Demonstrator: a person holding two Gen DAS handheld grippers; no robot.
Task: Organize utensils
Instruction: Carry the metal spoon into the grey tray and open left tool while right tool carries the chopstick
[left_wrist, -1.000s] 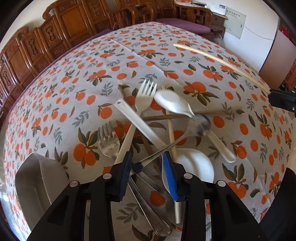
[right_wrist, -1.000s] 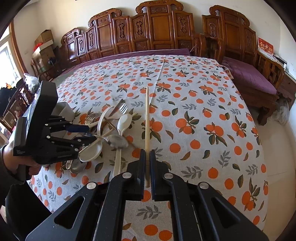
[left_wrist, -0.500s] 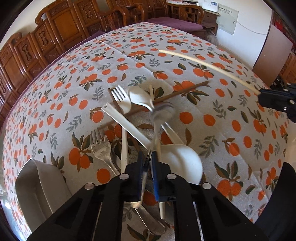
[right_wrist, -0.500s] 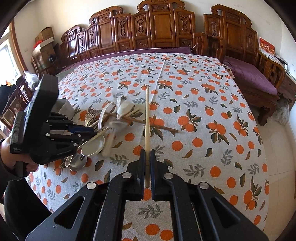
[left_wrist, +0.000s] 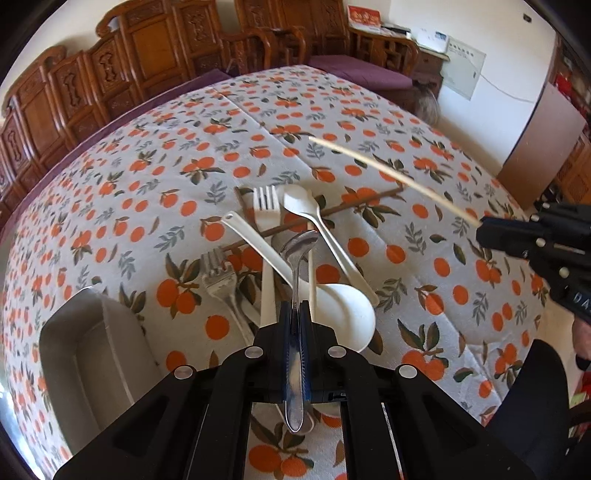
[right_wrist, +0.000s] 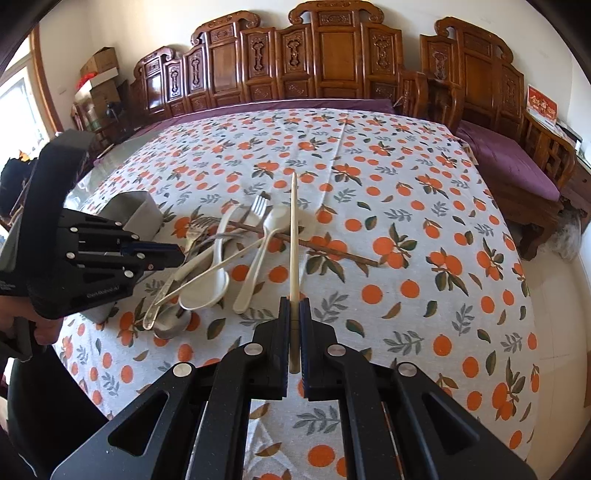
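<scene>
My left gripper (left_wrist: 294, 314) is shut on a metal spoon (left_wrist: 298, 254) and holds it above the pile of utensils. The pile holds a white fork (left_wrist: 266, 206), a white spoon (left_wrist: 317, 229), a white ladle (left_wrist: 340, 314), a metal fork (left_wrist: 219, 284) and a dark chopstick (left_wrist: 332, 212). My right gripper (right_wrist: 293, 310) is shut on a pale chopstick (right_wrist: 293, 236) and holds it above the table, right of the pile. The left gripper shows in the right wrist view (right_wrist: 173, 254), the right gripper in the left wrist view (left_wrist: 487, 232).
A grey utensil tray (left_wrist: 88, 354) sits left of the pile, also in the right wrist view (right_wrist: 136, 214). The table wears an orange-print cloth (right_wrist: 406, 229). Carved wooden chairs (right_wrist: 332, 62) line the far side.
My left gripper closed on the metal spoon and lifted it off the pile, tilting it upright. The pile shifted a little. The right gripper kept holding the pale chopstick.
</scene>
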